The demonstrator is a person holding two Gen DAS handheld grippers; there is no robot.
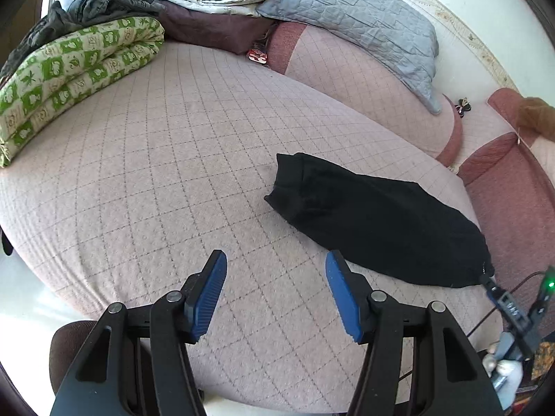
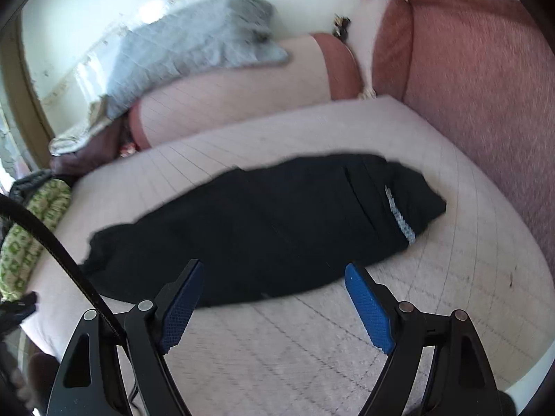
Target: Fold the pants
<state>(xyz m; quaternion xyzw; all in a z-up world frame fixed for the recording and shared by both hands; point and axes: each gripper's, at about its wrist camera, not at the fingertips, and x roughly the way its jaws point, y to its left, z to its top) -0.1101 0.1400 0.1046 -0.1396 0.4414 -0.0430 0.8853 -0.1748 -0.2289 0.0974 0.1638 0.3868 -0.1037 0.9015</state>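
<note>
1. Bed covered in a pale pink quilted spread with a diamond grid, filling most of both frames.
2. Black pants lying flat on it, lower right in the left wrist view, centre in the right wrist view.
3. Folded green-and-cream quilt at upper left.
4. Long pink bolster along the far edge, grey quilted pillow resting atop it.

The left wrist view looks down along its fingers over the quilted cushion, with the black pants at two o'clock. The right wrist view, blurred, sits nearer, pants at twelve o'clock. Both share the grey pillow.
</note>
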